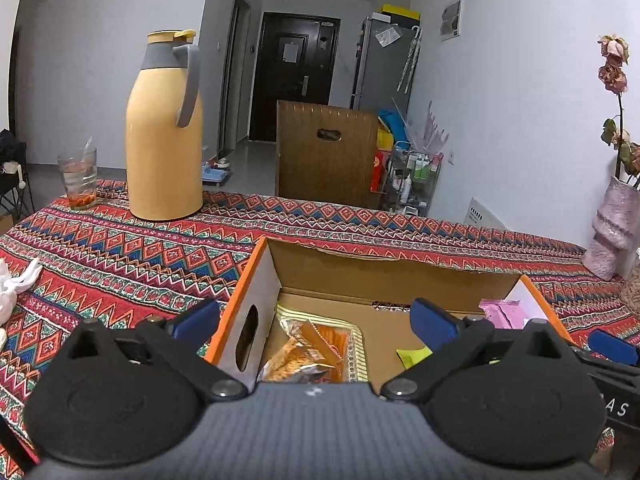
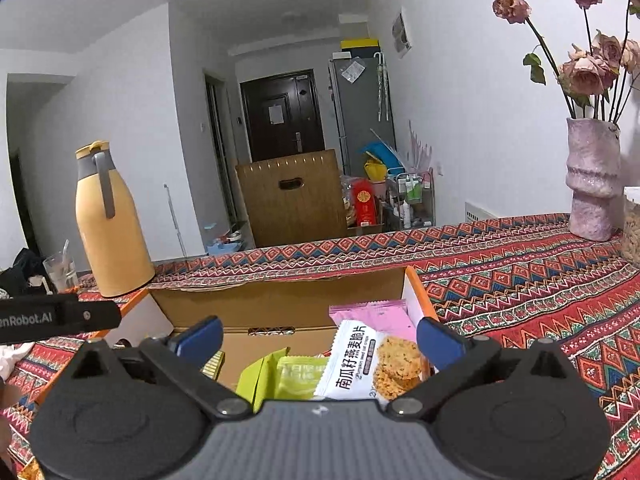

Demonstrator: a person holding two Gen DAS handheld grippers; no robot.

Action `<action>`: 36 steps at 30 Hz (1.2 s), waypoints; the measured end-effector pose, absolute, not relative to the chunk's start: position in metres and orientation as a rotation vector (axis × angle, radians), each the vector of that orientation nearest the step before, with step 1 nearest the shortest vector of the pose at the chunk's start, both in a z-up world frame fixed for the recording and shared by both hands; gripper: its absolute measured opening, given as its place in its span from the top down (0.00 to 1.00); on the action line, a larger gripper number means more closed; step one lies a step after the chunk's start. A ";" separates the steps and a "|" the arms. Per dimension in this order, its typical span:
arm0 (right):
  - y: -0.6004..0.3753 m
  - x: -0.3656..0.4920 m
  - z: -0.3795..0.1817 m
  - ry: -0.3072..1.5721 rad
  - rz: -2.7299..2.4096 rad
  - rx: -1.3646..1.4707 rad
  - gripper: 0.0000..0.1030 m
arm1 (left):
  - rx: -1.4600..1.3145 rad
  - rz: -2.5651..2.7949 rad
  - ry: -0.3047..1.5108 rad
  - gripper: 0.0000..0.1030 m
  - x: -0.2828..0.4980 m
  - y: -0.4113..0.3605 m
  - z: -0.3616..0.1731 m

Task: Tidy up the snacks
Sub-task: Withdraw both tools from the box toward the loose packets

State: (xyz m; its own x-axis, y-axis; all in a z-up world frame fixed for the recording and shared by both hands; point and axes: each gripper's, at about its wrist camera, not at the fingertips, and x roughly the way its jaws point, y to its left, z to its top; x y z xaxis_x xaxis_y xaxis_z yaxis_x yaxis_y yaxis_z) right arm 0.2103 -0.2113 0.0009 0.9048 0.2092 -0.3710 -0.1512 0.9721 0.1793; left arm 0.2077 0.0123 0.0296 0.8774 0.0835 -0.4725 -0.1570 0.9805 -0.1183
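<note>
Patterned cloth covers the table [image 1: 120, 256], where one cardboard box [image 1: 400, 276] near its front edge holds four snack packets [image 2: 360, 360], both the left gripper [image 1: 316, 320] and right gripper [image 2: 320, 336] released, one flask [image 1: 164, 128] behind.

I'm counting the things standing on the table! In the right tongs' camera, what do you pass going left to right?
Drinking glass → yellow thermos → cardboard box → pink vase.
</note>
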 end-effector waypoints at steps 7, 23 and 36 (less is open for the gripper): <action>-0.213 0.211 0.001 0.401 0.171 0.153 0.00 | -0.159 0.129 0.488 0.00 0.206 0.012 0.031; -0.212 0.167 0.036 0.322 0.177 0.123 0.00 | -0.164 0.092 0.458 0.00 0.169 0.007 0.072; -0.199 0.114 0.010 0.448 0.192 0.081 0.00 | -0.163 0.064 0.505 0.00 0.120 0.033 0.058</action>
